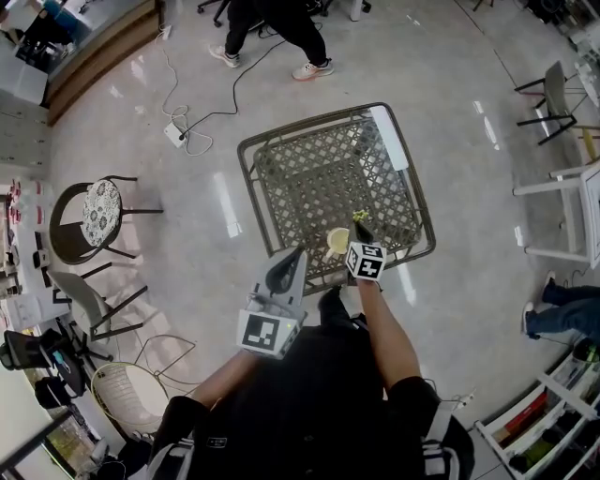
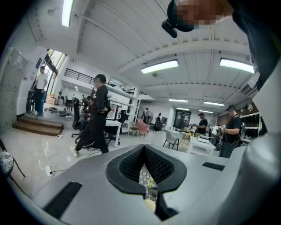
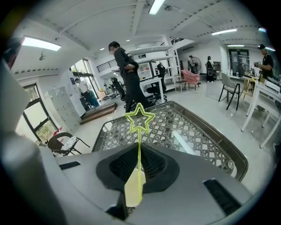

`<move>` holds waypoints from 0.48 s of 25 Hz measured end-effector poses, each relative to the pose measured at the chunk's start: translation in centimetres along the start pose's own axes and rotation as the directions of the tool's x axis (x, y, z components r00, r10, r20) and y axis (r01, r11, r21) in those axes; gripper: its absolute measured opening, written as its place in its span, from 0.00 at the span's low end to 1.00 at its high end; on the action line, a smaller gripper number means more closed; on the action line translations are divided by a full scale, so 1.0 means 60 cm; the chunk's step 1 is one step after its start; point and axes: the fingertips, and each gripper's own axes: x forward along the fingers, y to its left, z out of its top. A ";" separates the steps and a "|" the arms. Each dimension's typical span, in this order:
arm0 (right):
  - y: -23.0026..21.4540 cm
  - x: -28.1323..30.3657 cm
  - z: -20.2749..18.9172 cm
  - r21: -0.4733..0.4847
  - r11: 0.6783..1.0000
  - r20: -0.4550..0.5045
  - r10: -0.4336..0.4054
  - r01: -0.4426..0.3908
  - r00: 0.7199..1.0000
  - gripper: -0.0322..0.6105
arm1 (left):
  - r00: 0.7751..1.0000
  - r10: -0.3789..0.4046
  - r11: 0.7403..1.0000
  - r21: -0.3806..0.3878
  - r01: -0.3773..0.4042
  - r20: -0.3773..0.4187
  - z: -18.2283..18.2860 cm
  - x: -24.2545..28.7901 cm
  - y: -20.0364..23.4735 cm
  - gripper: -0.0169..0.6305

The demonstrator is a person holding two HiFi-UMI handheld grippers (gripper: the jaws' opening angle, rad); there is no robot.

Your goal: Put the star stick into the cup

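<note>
The star stick is a thin yellow-green rod topped with an open star. It stands upright between the jaws of my right gripper, which is shut on its lower part. In the head view the star shows just above that gripper, over the near edge of the lattice table. A pale yellow cup stands on the table immediately left of the right gripper and shows low behind the jaws. My left gripper hovers near the table's front edge, left of the cup, shut and holding nothing.
A white bar lies along the table's far right edge. A person stands beyond the table, and a cable with a power strip lies on the floor. Round chairs stand at the left, a white chair at the right.
</note>
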 end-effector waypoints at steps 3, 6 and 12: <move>-0.003 0.010 0.001 0.004 1.000 -0.006 -0.002 0.002 1.000 0.08 | 1.000 0.001 1.000 0.000 -0.001 -0.001 -0.001 0.002 0.003 0.05; -0.002 0.018 0.002 0.010 1.000 -0.011 -0.003 0.003 1.000 0.08 | 1.000 0.001 1.000 0.001 -0.001 -0.002 0.000 0.001 0.008 0.05; -0.009 0.027 0.005 0.019 1.000 -0.024 -0.007 0.007 1.000 0.08 | 1.000 0.005 1.000 -0.009 -0.005 -0.005 0.001 0.004 0.012 0.05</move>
